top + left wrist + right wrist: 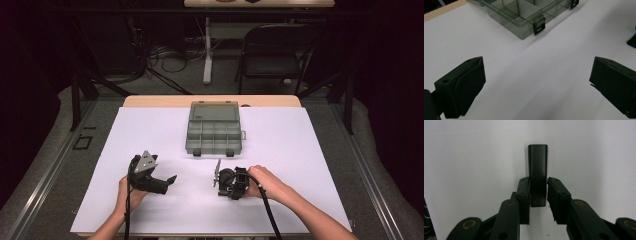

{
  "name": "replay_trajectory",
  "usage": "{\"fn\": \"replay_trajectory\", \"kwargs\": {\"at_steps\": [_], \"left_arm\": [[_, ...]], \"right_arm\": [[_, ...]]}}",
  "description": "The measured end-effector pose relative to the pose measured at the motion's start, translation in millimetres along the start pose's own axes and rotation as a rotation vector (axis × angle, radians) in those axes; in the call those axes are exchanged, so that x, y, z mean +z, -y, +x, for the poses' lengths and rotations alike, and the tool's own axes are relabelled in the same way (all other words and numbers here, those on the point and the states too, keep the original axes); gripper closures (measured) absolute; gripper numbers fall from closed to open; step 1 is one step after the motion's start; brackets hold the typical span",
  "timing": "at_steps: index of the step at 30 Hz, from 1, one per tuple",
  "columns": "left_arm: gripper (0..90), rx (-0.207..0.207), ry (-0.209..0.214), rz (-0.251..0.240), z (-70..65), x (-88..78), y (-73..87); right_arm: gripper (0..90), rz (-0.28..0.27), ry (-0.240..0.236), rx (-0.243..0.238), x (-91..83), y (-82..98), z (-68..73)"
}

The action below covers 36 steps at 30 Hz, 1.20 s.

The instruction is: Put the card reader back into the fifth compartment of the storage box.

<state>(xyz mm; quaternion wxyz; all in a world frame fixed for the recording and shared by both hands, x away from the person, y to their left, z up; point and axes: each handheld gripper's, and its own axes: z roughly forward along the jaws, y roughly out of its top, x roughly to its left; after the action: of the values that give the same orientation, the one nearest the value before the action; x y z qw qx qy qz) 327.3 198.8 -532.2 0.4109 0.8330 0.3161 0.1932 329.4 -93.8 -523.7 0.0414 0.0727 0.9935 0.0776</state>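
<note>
A flat black bar (537,170) with a rounded far end lies on the white sheet (474,157), its near end between the jaws of my right gripper (538,195). Both pads sit against its sides, so the gripper is shut on it. In the high view the right gripper (227,187) is at the table's front centre, tipped down toward the sheet, held by a hand. My left gripper (536,82) stands wide open with bare sheet between its fingers; from above, the left gripper (167,184) is at the front left, pointing right.
A smoky clear compartment box (214,135) sits at the middle back of the white sheet (300,150), lid open, black latches toward me. Its near corner (524,22) lies ahead of the left gripper. A folding chair (275,55) stands beyond the table.
</note>
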Motion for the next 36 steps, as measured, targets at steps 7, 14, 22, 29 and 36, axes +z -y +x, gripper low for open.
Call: {"fn": "replay_trajectory", "kwargs": {"at_steps": [7,14,22,29,36], "left_arm": [[0.1,-0.001,-0.001,-0.001,-0.1,-0.2,0.0],[0.1,0.001,0.001,0.002,-0.2,0.3,0.1],[0.1,0.002,-0.001,0.004,0.0,0.6,0.3],[0.1,0.002,-0.003,0.002,0.1,0.2,0.2],[0.1,0.001,-0.003,0.000,0.1,0.0,0.2]], "right_arm": [[72.3,0.036,-0.018,-0.006,3.9,-4.1,-1.4],[73.3,0.015,-0.020,-0.013,3.9,-1.4,-1.9],[73.4,-0.017,-0.015,0.007,2.0,3.2,-1.3],[73.4,-0.068,0.000,0.028,-5.2,9.3,-3.1],[73.4,-0.155,0.006,0.083,-13.8,17.8,-5.9]]}}
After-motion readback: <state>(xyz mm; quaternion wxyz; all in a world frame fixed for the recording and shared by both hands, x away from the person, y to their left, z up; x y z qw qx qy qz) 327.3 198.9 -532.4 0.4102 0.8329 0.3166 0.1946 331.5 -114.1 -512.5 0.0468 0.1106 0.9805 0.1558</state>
